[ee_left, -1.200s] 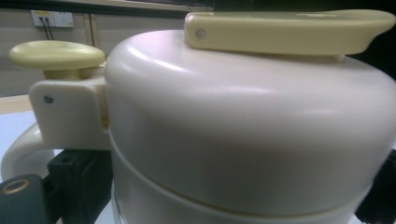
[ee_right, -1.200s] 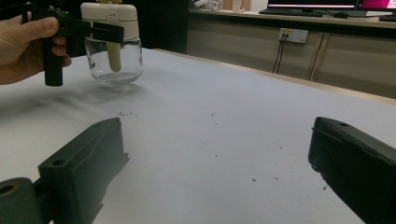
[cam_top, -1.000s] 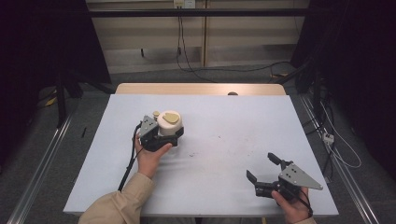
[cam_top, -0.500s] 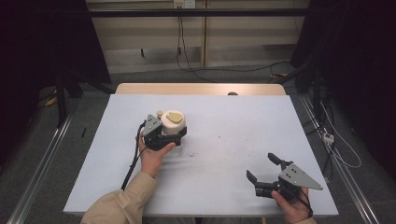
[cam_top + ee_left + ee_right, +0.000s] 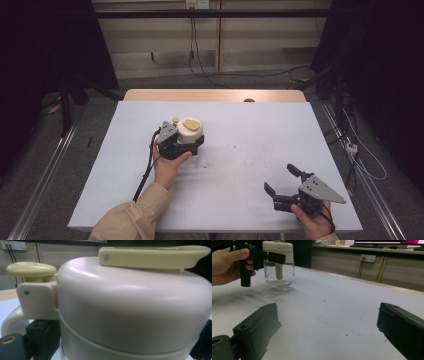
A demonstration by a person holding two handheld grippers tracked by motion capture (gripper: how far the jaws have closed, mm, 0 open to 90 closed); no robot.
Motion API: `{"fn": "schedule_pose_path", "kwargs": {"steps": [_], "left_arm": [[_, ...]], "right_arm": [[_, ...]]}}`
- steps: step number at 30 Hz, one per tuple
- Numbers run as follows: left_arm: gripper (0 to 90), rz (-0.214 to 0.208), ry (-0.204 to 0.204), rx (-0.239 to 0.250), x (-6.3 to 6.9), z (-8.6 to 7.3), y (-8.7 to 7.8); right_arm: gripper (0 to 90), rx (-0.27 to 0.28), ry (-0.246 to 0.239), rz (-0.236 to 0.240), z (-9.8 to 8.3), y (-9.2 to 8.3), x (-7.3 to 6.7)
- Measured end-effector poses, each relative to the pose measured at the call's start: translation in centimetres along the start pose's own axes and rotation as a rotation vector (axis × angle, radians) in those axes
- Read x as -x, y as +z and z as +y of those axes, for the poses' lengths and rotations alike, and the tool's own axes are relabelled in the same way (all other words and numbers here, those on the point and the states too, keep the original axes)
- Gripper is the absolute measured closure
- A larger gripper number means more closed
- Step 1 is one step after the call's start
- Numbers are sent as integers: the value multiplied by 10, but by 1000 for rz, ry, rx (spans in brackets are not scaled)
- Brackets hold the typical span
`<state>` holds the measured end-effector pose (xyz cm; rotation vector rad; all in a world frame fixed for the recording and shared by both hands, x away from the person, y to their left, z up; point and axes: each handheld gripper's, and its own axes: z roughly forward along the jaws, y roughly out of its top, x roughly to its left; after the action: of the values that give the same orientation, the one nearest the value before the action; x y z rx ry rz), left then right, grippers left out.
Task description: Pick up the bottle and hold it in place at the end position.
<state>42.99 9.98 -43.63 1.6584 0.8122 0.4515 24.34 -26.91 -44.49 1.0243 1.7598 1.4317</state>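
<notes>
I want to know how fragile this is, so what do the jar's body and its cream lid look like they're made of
Jar body: clear and glossy, probably glass, since the table shows through it. Lid: smooth cream plastic by the look, with soft sheen, moulded seams and small pins at the hinge.

Both hand-held grippers are black: the left hand-held gripper (image 5: 176, 142) trails a black cable, the right hand-held gripper (image 5: 286, 186) carries a grey three-cornered plate. A tan sleeve (image 5: 131, 220) covers the left forearm.
</notes>
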Motion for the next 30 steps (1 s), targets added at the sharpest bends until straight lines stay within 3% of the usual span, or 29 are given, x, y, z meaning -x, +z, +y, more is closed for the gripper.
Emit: {"fn": "schedule_pose_path", "kwargs": {"steps": [16,30], "left_arm": [[62,1,-7,-5,3,1,6],[62,-23,3,-18,10,5,18]], "right_arm": [[31,2,3,-1,0,0,1],[31,4,2,-3,-1,0,1]]}}
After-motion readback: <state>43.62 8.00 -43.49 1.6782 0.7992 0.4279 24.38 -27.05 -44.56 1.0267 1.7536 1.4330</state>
